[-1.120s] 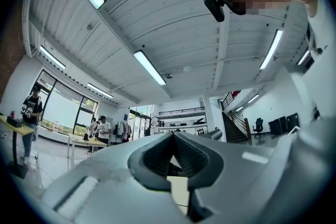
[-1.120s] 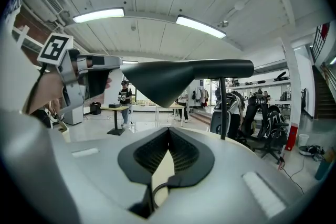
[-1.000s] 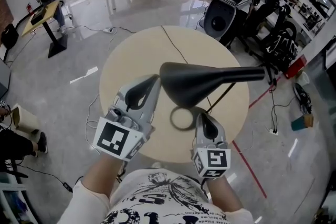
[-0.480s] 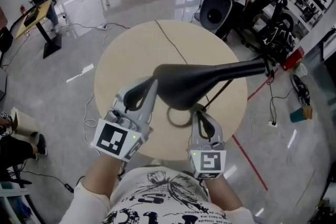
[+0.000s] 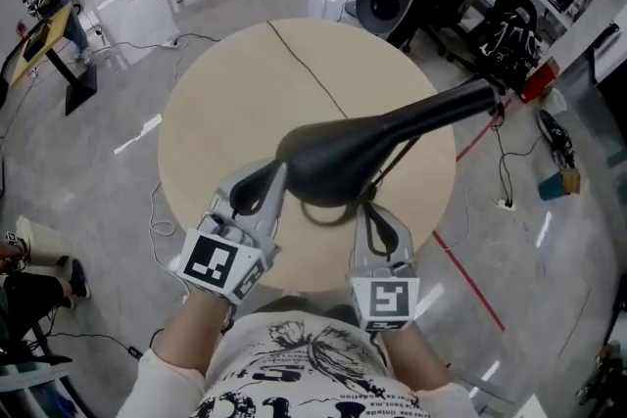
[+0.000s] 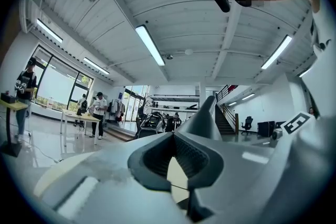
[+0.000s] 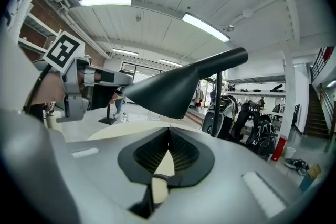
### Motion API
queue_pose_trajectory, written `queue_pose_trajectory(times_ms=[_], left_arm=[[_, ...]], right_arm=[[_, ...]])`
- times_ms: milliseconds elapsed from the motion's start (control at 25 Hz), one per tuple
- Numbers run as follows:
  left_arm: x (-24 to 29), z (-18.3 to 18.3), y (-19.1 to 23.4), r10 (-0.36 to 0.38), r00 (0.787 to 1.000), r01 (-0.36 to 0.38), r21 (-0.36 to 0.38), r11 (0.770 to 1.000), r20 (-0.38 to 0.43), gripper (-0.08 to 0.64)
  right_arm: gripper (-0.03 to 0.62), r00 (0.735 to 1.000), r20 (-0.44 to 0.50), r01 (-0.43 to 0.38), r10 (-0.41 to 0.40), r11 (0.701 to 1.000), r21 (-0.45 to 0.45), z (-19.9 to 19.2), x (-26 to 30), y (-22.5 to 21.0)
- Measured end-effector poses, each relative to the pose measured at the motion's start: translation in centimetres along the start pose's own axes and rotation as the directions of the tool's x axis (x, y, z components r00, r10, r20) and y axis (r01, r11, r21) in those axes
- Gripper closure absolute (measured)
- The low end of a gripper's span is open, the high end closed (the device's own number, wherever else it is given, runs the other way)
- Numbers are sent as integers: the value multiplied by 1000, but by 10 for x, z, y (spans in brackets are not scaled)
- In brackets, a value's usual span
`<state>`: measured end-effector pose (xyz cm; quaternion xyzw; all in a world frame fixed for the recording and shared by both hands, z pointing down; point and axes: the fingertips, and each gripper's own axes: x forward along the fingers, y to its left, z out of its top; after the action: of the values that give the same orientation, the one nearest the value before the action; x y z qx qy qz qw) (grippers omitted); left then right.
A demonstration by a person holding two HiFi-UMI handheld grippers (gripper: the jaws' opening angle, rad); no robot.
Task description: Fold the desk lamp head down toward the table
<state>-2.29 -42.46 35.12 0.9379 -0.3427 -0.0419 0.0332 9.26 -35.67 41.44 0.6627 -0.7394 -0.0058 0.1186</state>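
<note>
The black desk lamp head (image 5: 343, 154) hangs over the round table (image 5: 225, 103), its wide end towards me and its neck running up to the right. Its thin stem (image 5: 397, 160) leans down to a ring base (image 5: 318, 213), mostly hidden under the head. My left gripper (image 5: 278, 171) is shut, its tip beside the head's left edge; I cannot tell if they touch. My right gripper (image 5: 369, 208) is shut just under the head's near rim. In the right gripper view the lamp head (image 7: 168, 89) spreads above the closed jaws, with the left gripper (image 7: 79, 86) at its left.
A thin black cord (image 5: 306, 66) crosses the tabletop to the far edge. Beyond the table stand a large black speaker (image 5: 384, 0) and dark equipment (image 5: 509, 24) at the right. Cables lie on the floor. People stand at distant desks (image 5: 44, 10).
The lamp head has tipped from level to slanted, wide end lower and nearer me, neck higher at the right. Both grippers stayed close to it.
</note>
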Motion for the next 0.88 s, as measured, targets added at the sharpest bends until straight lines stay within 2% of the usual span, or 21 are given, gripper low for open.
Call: queue_pose_trajectory(times_ms=[560, 880], left_arm=[[22, -60, -20, -82, 989, 70, -101, 992, -123, 555], [30, -73, -26, -92, 990, 76, -135, 988, -111, 557]], right_arm=[[583, 995, -67, 79, -77, 996, 36, -16, -13, -21], [583, 990, -108, 97, -93, 995, 34, -31, -23, -27]])
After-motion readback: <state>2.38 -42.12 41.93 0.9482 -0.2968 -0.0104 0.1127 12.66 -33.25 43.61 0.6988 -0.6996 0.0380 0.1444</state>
